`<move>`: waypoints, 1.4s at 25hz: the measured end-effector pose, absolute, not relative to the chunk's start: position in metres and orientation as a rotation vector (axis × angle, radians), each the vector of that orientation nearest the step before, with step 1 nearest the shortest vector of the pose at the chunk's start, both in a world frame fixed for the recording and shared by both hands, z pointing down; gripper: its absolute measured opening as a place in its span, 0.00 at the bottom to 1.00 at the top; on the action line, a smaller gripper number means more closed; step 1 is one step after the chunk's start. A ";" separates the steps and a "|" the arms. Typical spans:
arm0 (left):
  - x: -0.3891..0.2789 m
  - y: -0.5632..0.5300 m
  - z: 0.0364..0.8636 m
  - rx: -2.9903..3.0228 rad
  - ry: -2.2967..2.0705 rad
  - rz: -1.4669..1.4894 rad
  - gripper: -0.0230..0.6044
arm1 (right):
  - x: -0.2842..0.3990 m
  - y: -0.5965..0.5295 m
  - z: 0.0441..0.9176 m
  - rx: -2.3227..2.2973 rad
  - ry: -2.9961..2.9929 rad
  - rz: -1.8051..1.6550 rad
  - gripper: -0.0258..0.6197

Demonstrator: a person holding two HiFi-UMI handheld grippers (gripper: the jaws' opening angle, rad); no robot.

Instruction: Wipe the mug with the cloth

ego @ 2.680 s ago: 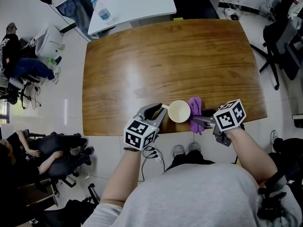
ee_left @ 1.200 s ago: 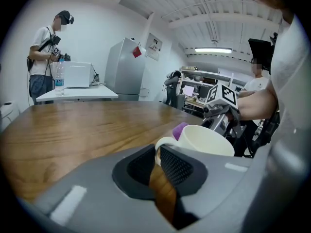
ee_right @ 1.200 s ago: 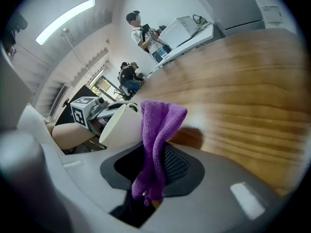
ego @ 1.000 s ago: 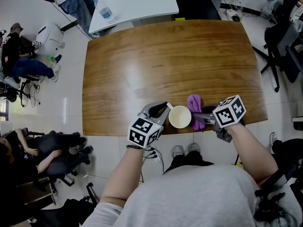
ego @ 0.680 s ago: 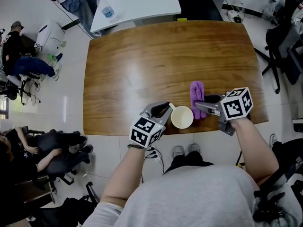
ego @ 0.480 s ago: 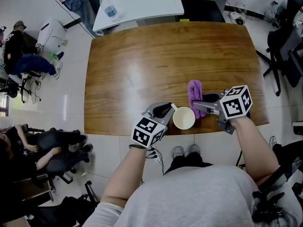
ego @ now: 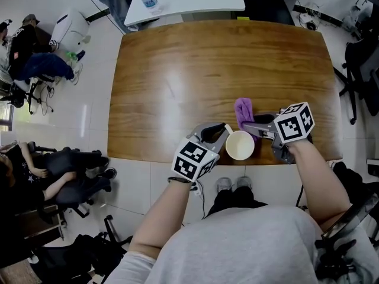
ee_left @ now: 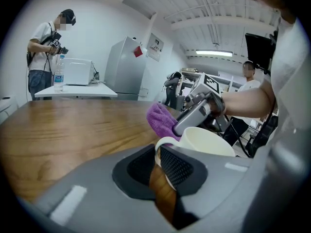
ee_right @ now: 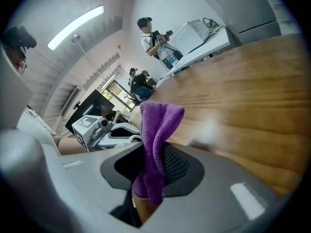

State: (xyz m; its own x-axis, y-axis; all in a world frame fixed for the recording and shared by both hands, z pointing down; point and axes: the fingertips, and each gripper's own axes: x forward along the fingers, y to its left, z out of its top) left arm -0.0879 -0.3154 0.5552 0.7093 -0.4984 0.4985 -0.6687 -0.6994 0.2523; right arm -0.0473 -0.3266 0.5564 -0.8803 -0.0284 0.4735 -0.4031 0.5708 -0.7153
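Mug point(ego: 240, 145) is at the near edge of the table point(ego: 195, 70), mouth up. I can't tell whether it rests on the wood or hangs just above it.

Left side: your left gripper point(ego: 224, 132) is clamped nearly closed on the mug's handle point(ee_left: 163, 142), with the loop caught between the pads. It hasn't shifted over the last second, so the mug is steady.

Middle: the purple cloth point(ego: 243, 108) has moved. A second ago it hung against the mug's right flank; now it stands just past the far-right rim. It's near the rim, but I can't confirm contact.

Right side: your right gripper point(ego: 249, 126) is pinching the cloth mid-fold, with a tuft above the pads and a tail below point(ee_right: 156, 130). Grip looks secure.

My read: you've come off one side and are resetting for another pass. The wipe is under way, not finished. The left flank and the inside probably still need doing.

Clearance: the near edge is tight, so a pull towards you could take the mug off the table. Sweep away from yourself, where the bare wood is wide open beyond and to the left. There's less room at the right edge.
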 end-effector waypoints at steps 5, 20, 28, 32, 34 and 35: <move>-0.089 -0.314 0.558 2.487 -0.898 0.532 0.06 | -0.054 -0.323 0.578 0.348 -2.331 1.213 0.21; -0.153 -0.305 0.561 2.364 -0.944 0.362 0.16 | -0.026 -0.343 0.534 0.633 -2.521 1.216 0.21; -0.155 -0.275 0.400 2.551 -0.859 -0.110 0.04 | 0.005 -0.275 0.408 0.858 -2.798 1.037 0.21; -0.142 -0.236 0.358 2.663 -0.806 -0.126 0.04 | 0.015 -0.225 0.373 0.881 -2.840 0.937 0.21; -0.141 -0.208 0.354 2.682 -0.820 -0.094 0.04 | 0.019 -0.192 0.364 0.872 -2.864 0.925 0.21; -0.141 -0.192 0.355 2.677 -0.832 -0.083 0.04 | 0.020 -0.174 0.362 0.866 -2.874 0.923 0.21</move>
State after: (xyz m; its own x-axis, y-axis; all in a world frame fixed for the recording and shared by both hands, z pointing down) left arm -0.1406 -0.1919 0.3548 0.8272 -0.5602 0.0432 -0.5407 -0.7728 0.3324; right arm 0.0204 -0.1738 0.3624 -0.8478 -0.5046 0.1630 -0.5052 0.6749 -0.5378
